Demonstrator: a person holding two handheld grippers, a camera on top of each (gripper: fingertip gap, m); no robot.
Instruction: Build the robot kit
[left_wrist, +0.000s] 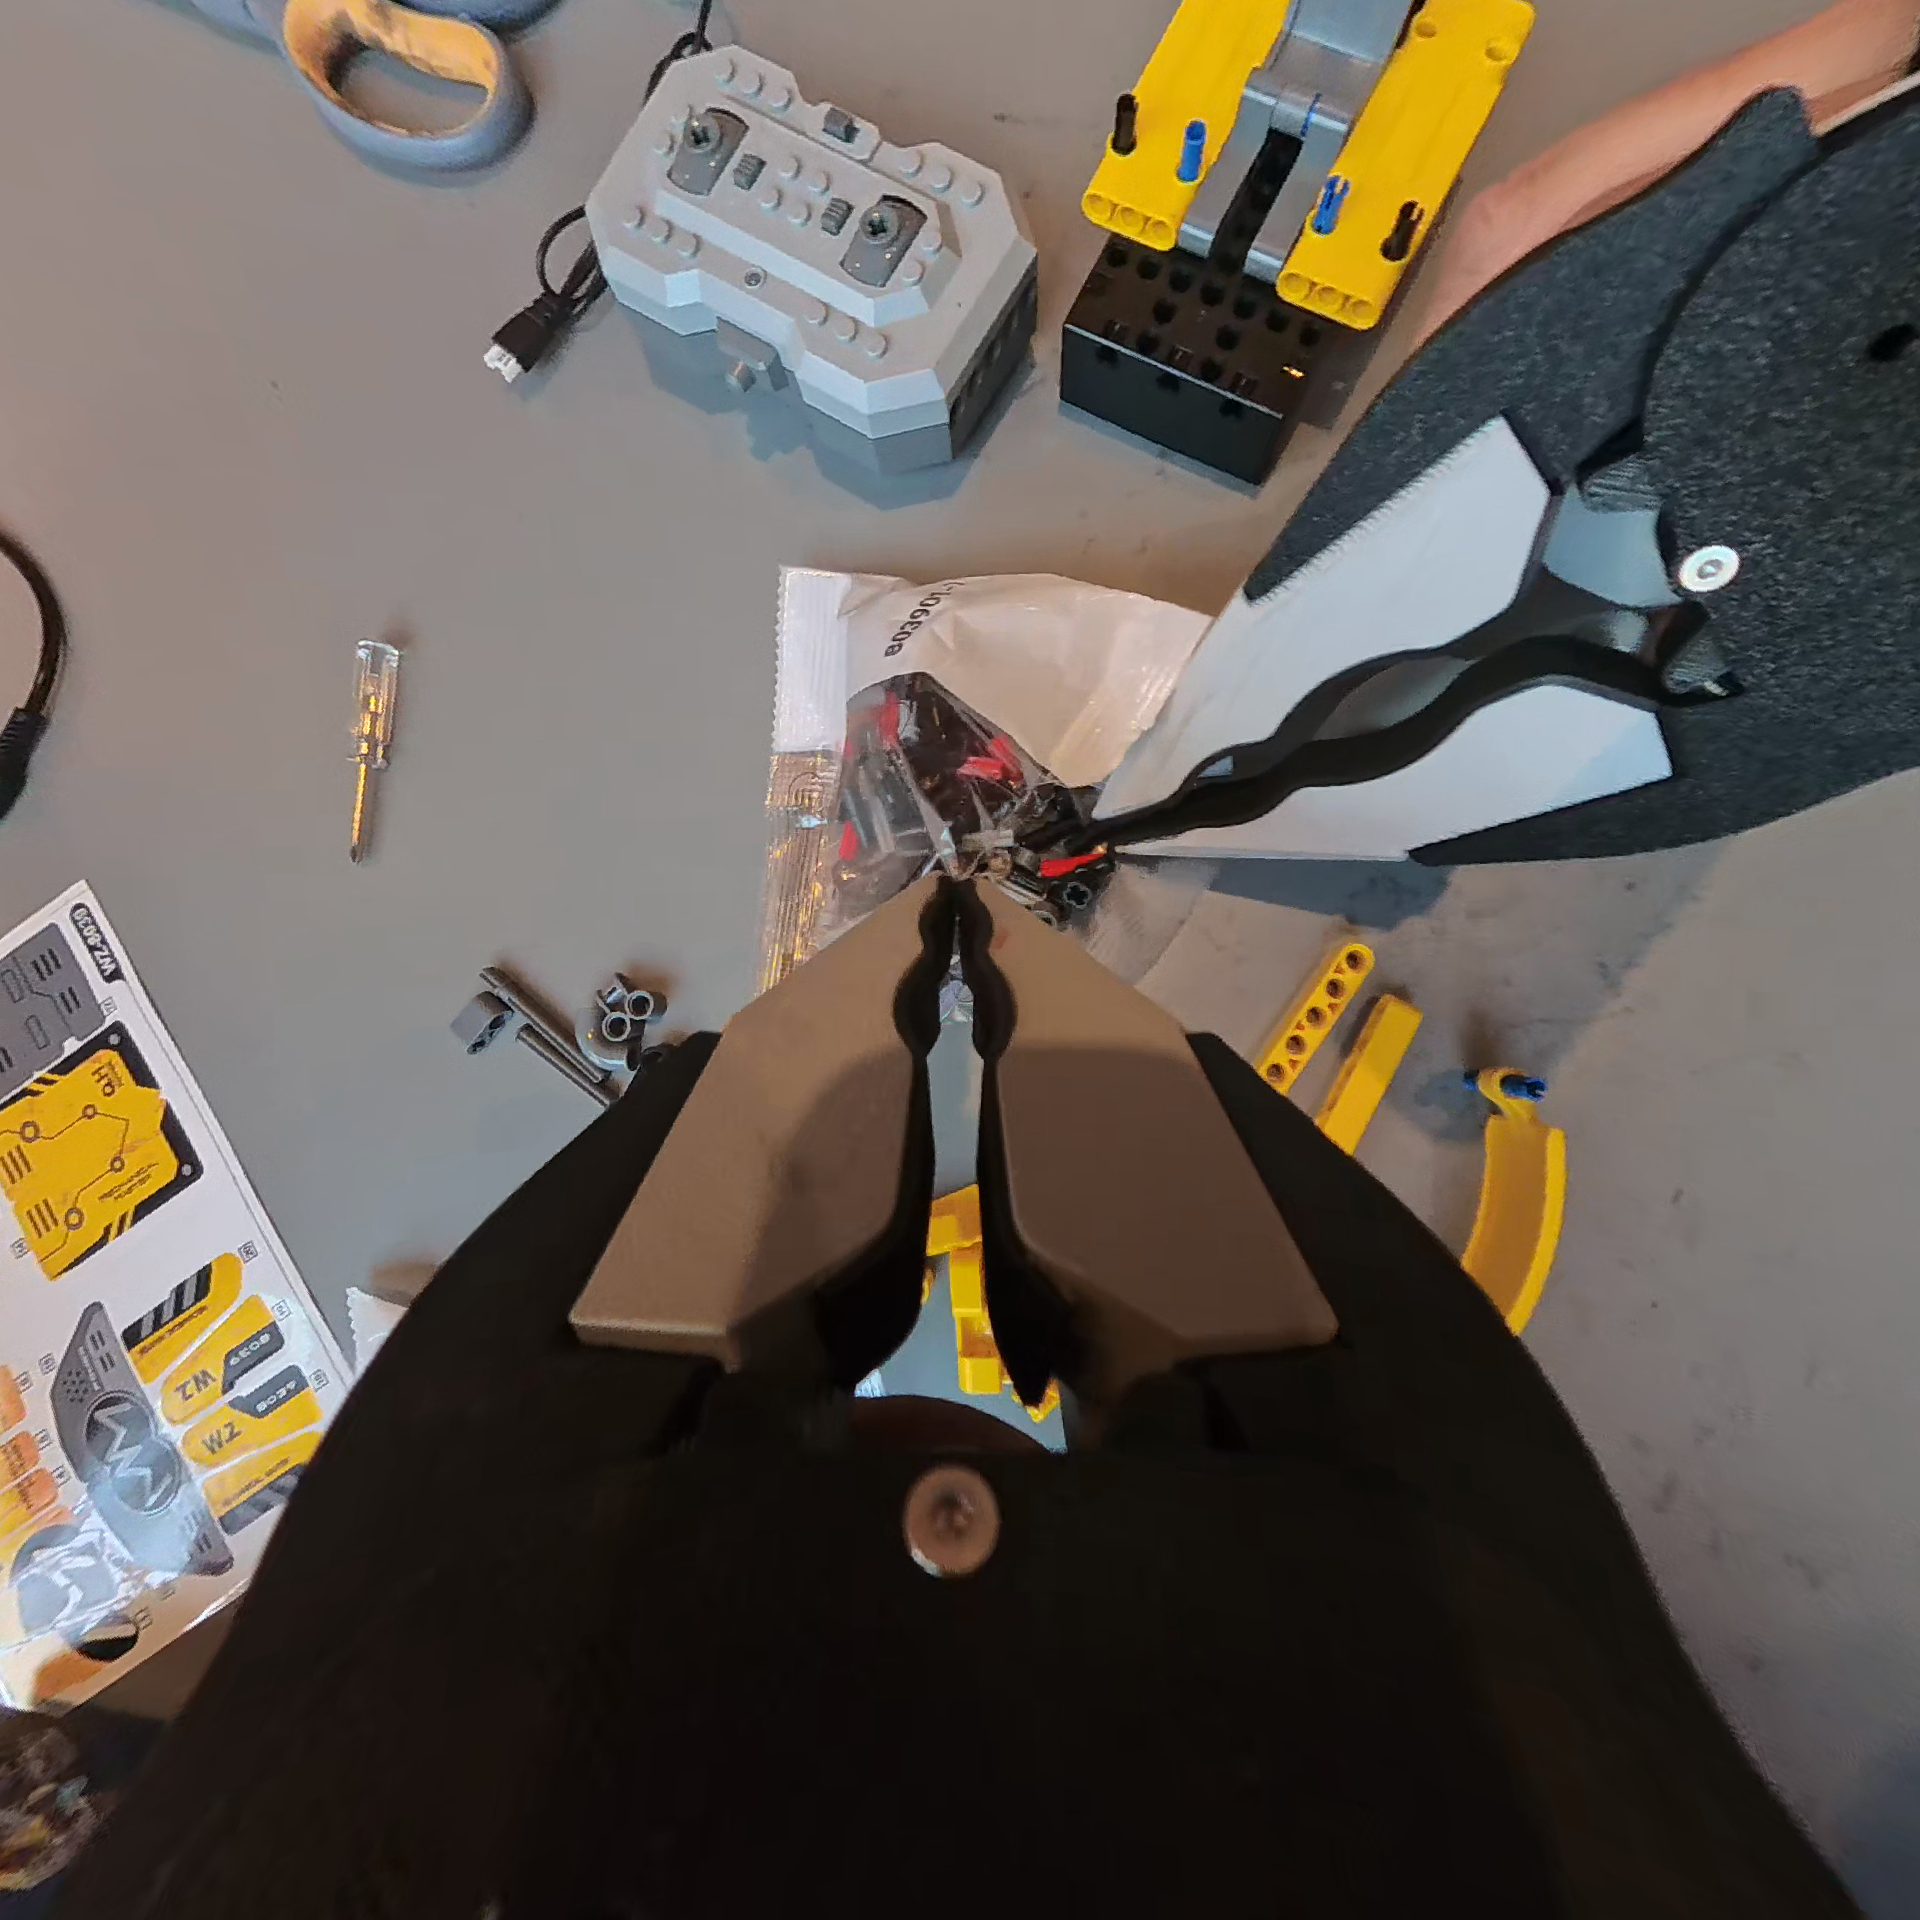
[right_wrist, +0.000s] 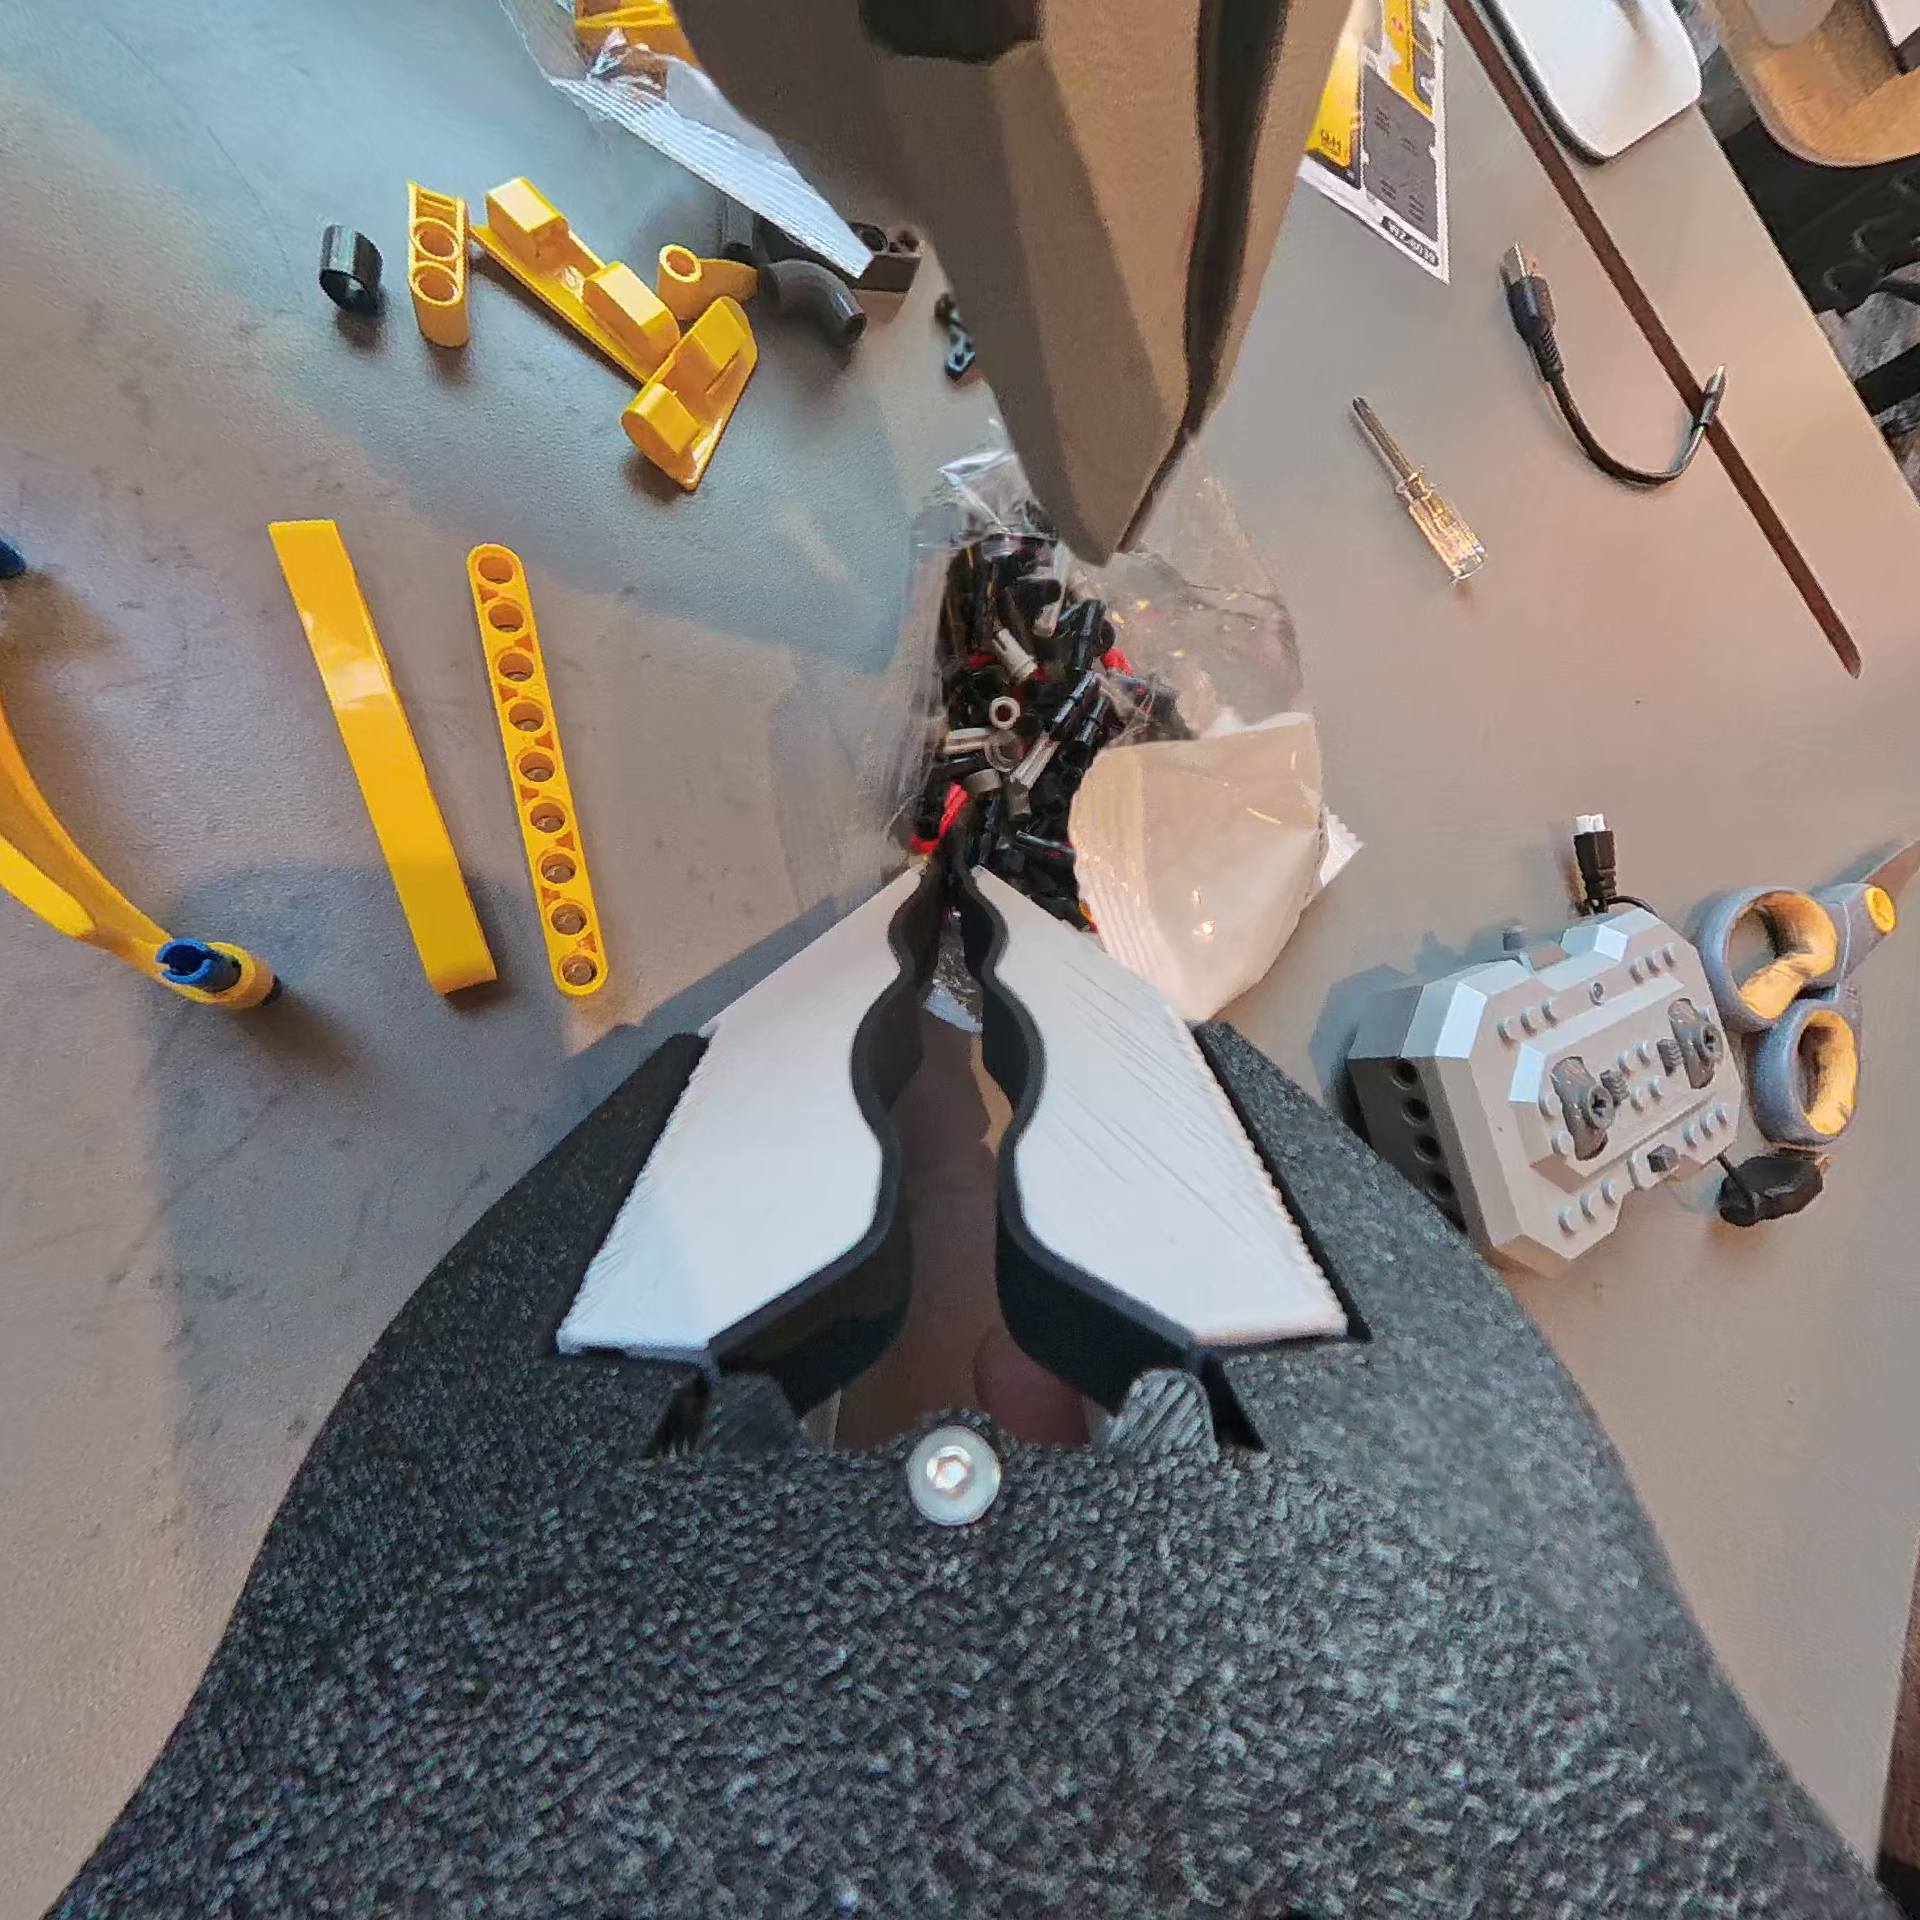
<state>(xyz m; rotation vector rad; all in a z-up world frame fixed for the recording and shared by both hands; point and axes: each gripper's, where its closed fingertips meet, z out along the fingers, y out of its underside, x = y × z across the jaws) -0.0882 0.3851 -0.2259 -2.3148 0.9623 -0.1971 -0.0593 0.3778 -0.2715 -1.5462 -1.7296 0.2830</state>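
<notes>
A clear plastic bag (left_wrist: 914, 748) of small black, grey and red pins lies on the grey table (left_wrist: 520, 623). My left gripper (left_wrist: 956, 885), with tan fingers, is shut on the bag's near edge. My right gripper (right_wrist: 951, 873), with white fingers, is shut on the same bag (right_wrist: 1039, 707) from its side. In the left wrist view the right gripper (left_wrist: 1101, 844) comes in from the right, its tips close to mine. In the right wrist view the left gripper (right_wrist: 1114, 545) comes down from the top onto the bag's far end.
A grey battery box (left_wrist: 821, 249) with a cable and a black-and-yellow brick assembly (left_wrist: 1247, 260) stand beyond the bag. A small screwdriver (left_wrist: 369, 738), scissors (right_wrist: 1787, 997), a sticker sheet (left_wrist: 104, 1299), yellow beams (right_wrist: 535, 769) and small grey parts (left_wrist: 582, 1023) lie around. Left tips to right tips: about 6 cm.
</notes>
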